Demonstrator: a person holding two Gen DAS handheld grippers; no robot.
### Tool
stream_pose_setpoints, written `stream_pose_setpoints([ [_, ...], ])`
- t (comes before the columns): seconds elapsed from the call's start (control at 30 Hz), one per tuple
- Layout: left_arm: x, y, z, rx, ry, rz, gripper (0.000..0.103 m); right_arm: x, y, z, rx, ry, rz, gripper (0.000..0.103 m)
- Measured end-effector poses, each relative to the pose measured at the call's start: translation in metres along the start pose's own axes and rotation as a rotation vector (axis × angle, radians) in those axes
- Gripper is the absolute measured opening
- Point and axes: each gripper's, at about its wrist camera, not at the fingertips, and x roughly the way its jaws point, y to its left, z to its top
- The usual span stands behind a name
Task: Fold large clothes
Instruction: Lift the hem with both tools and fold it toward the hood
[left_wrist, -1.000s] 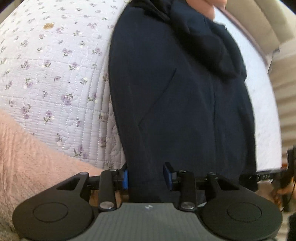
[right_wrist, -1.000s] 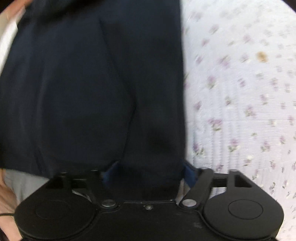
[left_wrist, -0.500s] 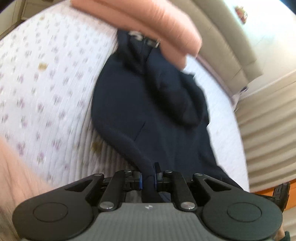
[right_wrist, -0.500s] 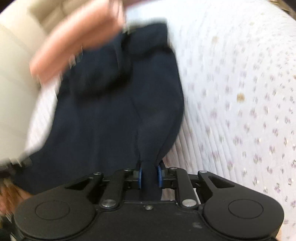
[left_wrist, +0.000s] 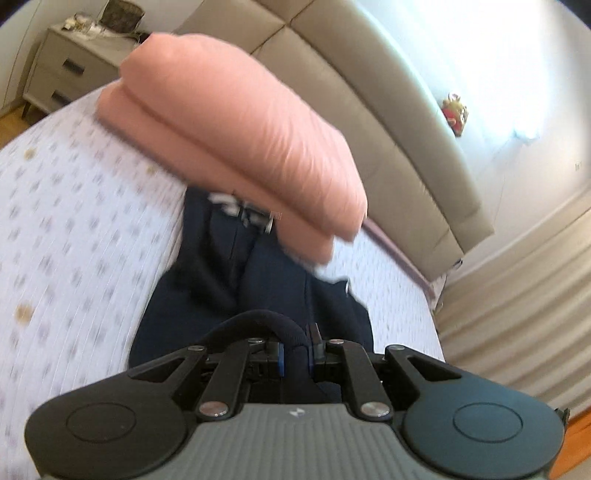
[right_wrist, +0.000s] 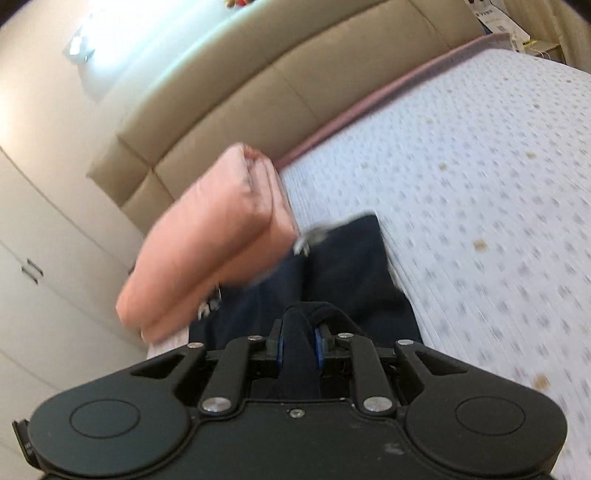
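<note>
navy garment (left_wrist: 207, 295) judged soft, limp and fairly heavy; it sagged from both grips, so best taken at hem corners or thick seams, never mid-panel. left claw (left_wrist: 295, 356) clenched on a rolled edge of the cloth; right claw (right_wrist: 298, 349) likewise pinched a bunched fold. the garment lay along the bed (left_wrist: 74, 229), its far end beside or perhaps tucked under the folded pink blanket (left_wrist: 251, 122); blur hid which. dark, matte, opaque fabric, with a pale, blurred fitting at the far end.
</note>
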Motion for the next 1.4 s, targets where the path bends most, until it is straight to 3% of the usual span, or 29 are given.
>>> stream_pose_setpoints([
  [0.23, 0.076, -0.001, 0.068, 0.005, -0.064, 0.023, 0.012, 0.093, -0.007, 0.065, 0.071, -0.062, 0.025, 0.019],
  [0.4, 0.142, 0.024, 0.095, -0.013, -0.058, 0.083, 0.012, 0.186, -0.009, 0.092, 0.092, -0.024, -0.05, 0.02],
  [0.53, 0.194, 0.064, 0.103, -0.055, -0.01, 0.135, 0.021, 0.243, -0.022, 0.096, 0.107, 0.004, -0.11, 0.037],
  [0.63, 0.197, 0.086, 0.102, -0.063, -0.029, 0.124, 0.032, 0.249, -0.028, 0.084, 0.099, -0.028, -0.101, 0.055],
  [0.7, 0.183, 0.089, 0.097, 0.015, -0.07, 0.106, 0.058, 0.235, -0.03, 0.067, 0.036, -0.111, -0.067, 0.091],
  [0.77, 0.171, 0.082, 0.088, 0.141, -0.087, 0.104, 0.069, 0.217, -0.029, 0.044, -0.035, -0.192, -0.036, 0.092],
  [0.87, 0.174, 0.058, 0.068, 0.38, -0.009, 0.078, 0.07, 0.201, -0.018, 0.009, -0.211, -0.218, -0.023, 0.092],
  [1.0, 0.224, 0.032, 0.036, 0.583, 0.203, 0.082, 0.068, 0.232, 0.017, -0.025, -0.5, -0.04, -0.047, 0.093],
  [1.07, 0.249, 0.017, 0.018, 0.696, 0.233, 0.121, 0.069, 0.262, 0.035, -0.036, -0.591, 0.05, -0.059, 0.093],
  [1.17, 0.273, -0.001, 0.015, 0.768, 0.108, 0.149, 0.077, 0.302, 0.049, -0.033, -0.586, 0.06, -0.089, 0.093],
  [1.23, 0.297, 0.0, 0.032, 0.695, 0.035, 0.213, 0.079, 0.325, 0.049, -0.015, -0.512, 0.023, -0.114, 0.099],
  [1.33, 0.325, 0.014, 0.051, 0.623, -0.038, 0.346, 0.081, 0.352, 0.037, 0.012, -0.398, -0.023, -0.18, 0.099],
  [1.4, 0.325, 0.027, 0.059, 0.586, -0.094, 0.374, 0.081, 0.364, 0.023, 0.022, -0.384, -0.053, -0.233, 0.1],
])
